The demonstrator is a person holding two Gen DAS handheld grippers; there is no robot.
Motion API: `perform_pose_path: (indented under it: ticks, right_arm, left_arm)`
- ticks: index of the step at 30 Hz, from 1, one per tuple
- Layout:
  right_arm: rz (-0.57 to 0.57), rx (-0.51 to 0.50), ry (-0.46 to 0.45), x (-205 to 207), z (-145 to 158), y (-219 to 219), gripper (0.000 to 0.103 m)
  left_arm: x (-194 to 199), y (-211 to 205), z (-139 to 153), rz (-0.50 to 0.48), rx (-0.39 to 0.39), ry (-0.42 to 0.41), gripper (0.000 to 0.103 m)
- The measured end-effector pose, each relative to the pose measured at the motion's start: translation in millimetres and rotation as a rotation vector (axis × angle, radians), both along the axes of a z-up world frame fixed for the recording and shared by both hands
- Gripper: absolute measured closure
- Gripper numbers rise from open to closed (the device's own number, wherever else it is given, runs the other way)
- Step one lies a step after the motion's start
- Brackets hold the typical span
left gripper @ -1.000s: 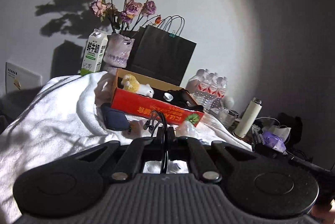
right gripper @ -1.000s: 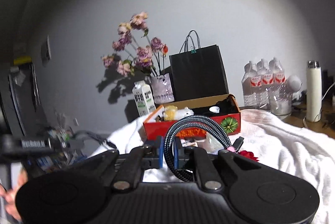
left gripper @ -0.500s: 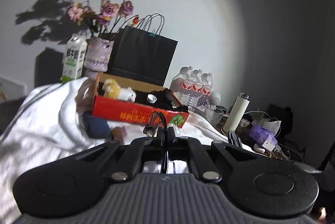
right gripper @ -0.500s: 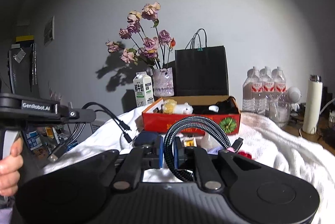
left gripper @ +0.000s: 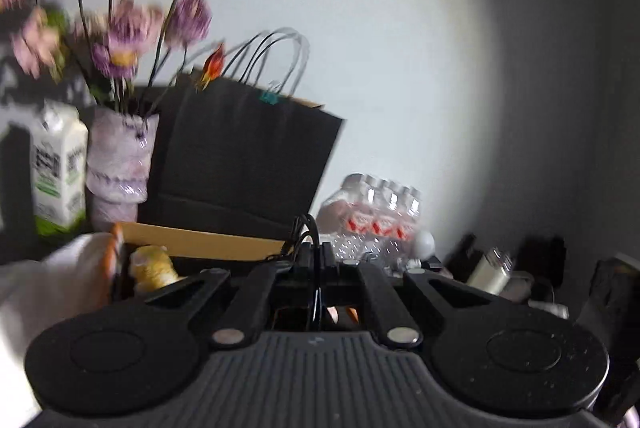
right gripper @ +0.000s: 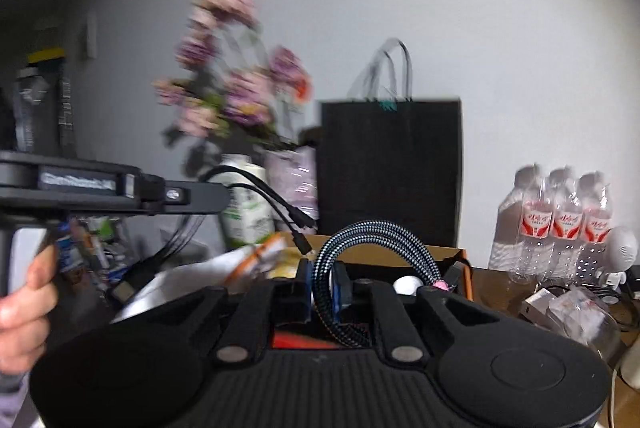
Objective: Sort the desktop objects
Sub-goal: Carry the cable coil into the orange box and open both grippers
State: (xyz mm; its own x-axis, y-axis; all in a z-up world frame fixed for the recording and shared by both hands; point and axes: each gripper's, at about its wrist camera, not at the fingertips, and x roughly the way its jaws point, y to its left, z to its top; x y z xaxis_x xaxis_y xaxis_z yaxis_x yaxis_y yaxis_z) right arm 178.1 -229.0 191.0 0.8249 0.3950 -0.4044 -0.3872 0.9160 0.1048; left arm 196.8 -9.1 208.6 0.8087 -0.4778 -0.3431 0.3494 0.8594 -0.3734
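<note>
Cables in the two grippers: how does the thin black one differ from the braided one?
The thin black cable in the left gripper is slim and smooth, its plug ends dangling loose. The black-and-white braided cable in the right gripper is much thicker, woven, and arches in a stiff loop above the fingers. Both are clamped between shut jaws, held near the orange cardboard box.

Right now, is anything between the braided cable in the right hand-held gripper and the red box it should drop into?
Nothing visible blocks it. The right hand-held gripper holds the braided cable just short of the open box; the left hand-held gripper's thin black cable hangs off to the left.
</note>
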Motion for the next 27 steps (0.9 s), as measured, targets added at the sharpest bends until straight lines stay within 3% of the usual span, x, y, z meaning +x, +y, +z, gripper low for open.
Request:
perform_pose_path:
  ticks: [3,9,11,12,13,14,16,18,22,27]
  right_arm:
    - [-0.021,-0.039,0.078,71,-22,7,0.094]
    - [-0.050,-0.089,0.220,170,-76,25,0.094]
    - [-0.058,-0.132,0.256,190,-92,33,0.094]
    - [-0.058,-0.147,0.287,198,-100,37,0.094]
    - [-0.051,-0.154,0.320,206,-107,40,0.093]
    - [-0.044,-0.147,0.334,212,-111,42,0.091]
    - [-0.045,-0.143,0.324,215,-111,43,0.075]
    - [-0.066,-0.123,0.297,210,-102,40,0.063]
    - [-0.054,-0.059,0.280,189,-78,29,0.061]
    - [-0.077,-0.094,0.273,152,-46,24,0.051]
  left_arm:
    - [69,1,-27,-0.002,-0.035,0.081,0.100]
    - [176,9,-94,0.084,0.088,0.271,0.099]
    - [192,11,-109,0.120,0.143,0.310,0.091]
    - [194,11,-113,0.130,0.166,0.310,0.083]
    - [193,12,-116,0.129,0.174,0.299,0.056]
    - [191,14,-116,0.122,0.169,0.278,0.037]
    - [183,18,-109,0.106,0.159,0.236,0.025]
    - [176,20,-97,0.103,0.171,0.209,0.023]
    - [159,17,-72,0.128,0.247,0.199,0.015]
    - [132,10,-50,0.216,0.367,0.265,0.009]
